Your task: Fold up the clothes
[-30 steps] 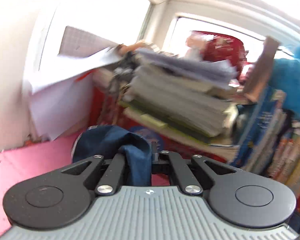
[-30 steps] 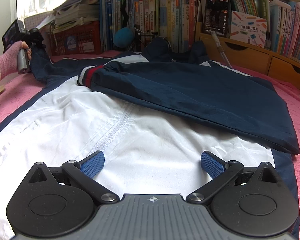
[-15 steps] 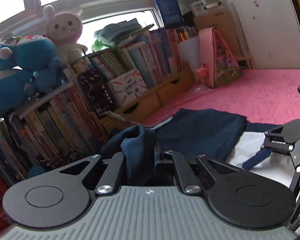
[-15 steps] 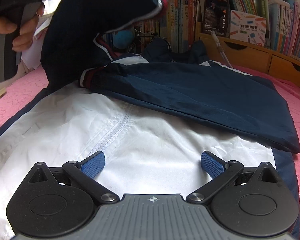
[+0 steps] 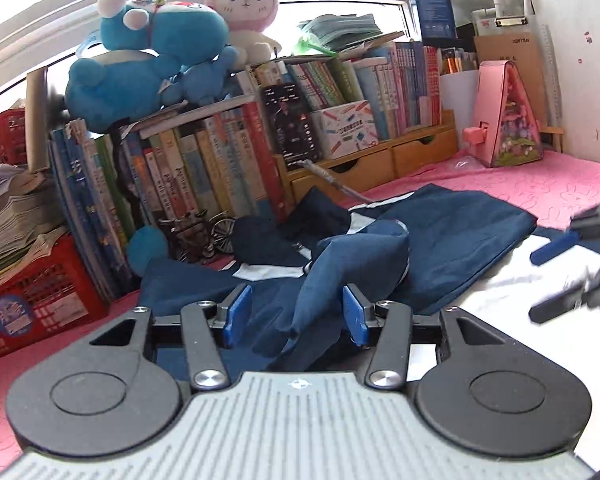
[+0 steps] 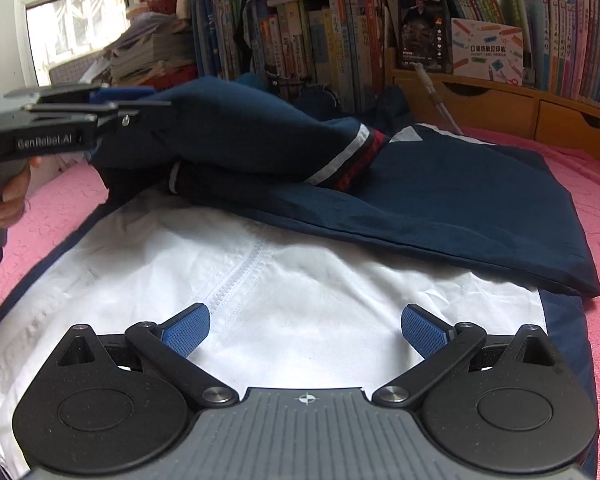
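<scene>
A blue plush toy point(image 5: 140, 64) and a pink-hooded rabbit toy point(image 5: 244, 8) sit atop a row of upright books point(image 5: 188, 176) under a bright window; a red crate point(image 5: 32, 300) at left carries stacked papers point(image 5: 8, 224), while a wooden drawer unit point(image 5: 364, 164) holds more books and a white printer box point(image 5: 348, 128). A pink triangular box point(image 5: 508, 120) stands on the pink cloth point(image 5: 560, 188), and a small model bicycle point(image 5: 196, 236) leans against the books
</scene>
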A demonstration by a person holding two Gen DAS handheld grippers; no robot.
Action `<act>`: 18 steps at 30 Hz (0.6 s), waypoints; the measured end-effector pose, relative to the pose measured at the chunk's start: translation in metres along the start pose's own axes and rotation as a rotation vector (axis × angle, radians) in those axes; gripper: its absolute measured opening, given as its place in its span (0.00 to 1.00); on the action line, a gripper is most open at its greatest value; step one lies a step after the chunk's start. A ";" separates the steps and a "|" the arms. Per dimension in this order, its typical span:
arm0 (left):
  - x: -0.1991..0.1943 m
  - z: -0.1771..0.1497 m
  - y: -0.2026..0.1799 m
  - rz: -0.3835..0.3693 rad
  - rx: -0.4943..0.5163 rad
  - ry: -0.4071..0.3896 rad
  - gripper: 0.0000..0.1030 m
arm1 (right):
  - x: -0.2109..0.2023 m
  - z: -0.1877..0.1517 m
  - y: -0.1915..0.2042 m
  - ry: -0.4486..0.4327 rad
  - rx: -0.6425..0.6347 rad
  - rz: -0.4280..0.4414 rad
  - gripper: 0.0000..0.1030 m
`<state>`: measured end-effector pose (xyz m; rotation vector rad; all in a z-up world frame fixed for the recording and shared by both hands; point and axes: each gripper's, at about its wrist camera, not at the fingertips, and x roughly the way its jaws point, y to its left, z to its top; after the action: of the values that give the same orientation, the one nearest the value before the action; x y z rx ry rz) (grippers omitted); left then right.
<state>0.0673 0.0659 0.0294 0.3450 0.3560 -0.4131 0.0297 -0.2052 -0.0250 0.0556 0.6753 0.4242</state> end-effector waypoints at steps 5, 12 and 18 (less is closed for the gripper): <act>0.004 -0.022 -0.002 -0.028 0.006 0.035 0.52 | -0.013 0.038 -0.019 -0.083 0.117 0.005 1.00; 0.026 -0.043 -0.027 -0.144 0.118 0.100 0.52 | 0.033 0.105 0.019 -0.052 0.032 -0.037 1.00; 0.030 -0.051 -0.029 -0.184 0.124 0.127 0.52 | 0.113 0.142 0.070 0.080 -0.129 -0.112 1.00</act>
<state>0.0667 0.0508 -0.0355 0.4630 0.4897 -0.5972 0.1709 -0.0840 0.0319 -0.1216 0.7241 0.3633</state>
